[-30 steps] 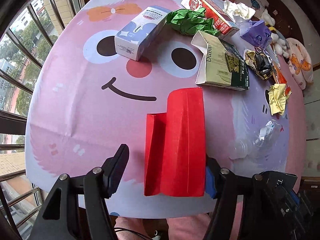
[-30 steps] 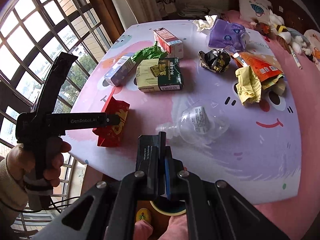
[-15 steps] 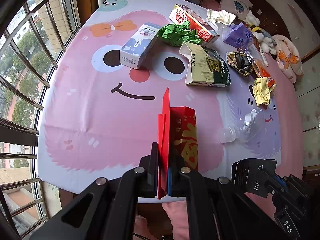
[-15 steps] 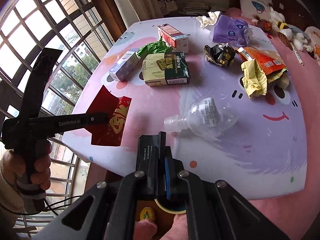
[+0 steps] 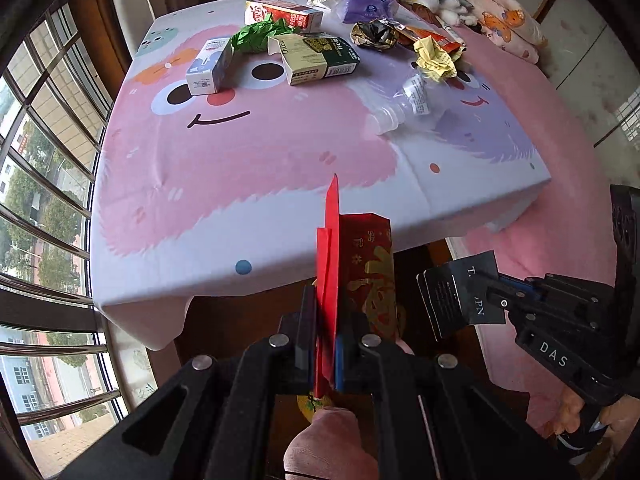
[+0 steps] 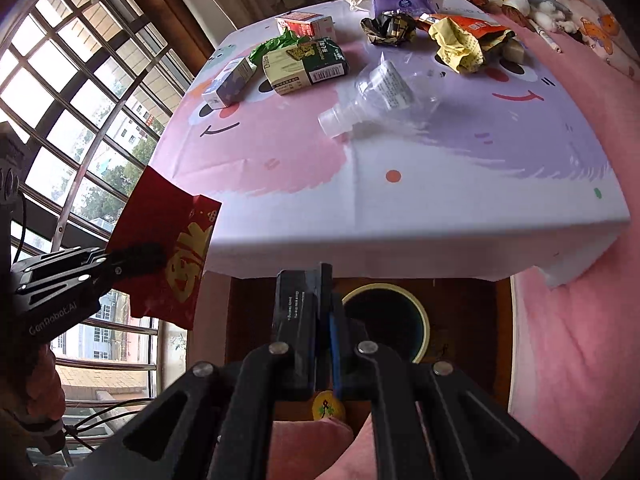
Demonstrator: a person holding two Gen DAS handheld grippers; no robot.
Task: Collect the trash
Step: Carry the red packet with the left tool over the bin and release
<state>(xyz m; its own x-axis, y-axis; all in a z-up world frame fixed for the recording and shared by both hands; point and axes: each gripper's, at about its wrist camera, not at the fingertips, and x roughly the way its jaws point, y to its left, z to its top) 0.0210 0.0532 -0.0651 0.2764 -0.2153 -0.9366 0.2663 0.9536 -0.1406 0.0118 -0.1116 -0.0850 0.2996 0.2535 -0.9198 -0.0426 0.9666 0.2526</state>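
My left gripper [image 5: 326, 320] is shut on a red envelope with gold print [image 5: 368, 272], held edge-up in the air off the near edge of the table. From the right wrist, that red envelope [image 6: 168, 232] hangs at the left in the left gripper [image 6: 148, 258]. My right gripper [image 6: 322, 304] is shut on a flat black carton [image 6: 294, 300], just above a round bin with a yellow rim [image 6: 420, 312] on the floor under the table edge. The left wrist view shows the black carton [image 5: 456, 296] at the right.
On the pink and purple tablecloth [image 6: 440, 184] lie a clear plastic bottle [image 6: 384, 92], a green-and-cream box [image 6: 304, 66], a blue-white carton [image 6: 230, 82], green paper [image 6: 276, 44], yellow crumpled paper [image 6: 458, 46] and several wrappers. Windows stand left, a pink bed right.
The left gripper shut on the red envelope, lifted it off the table and drew it back past the near edge. The right gripper sank toward the bin with the black carton.
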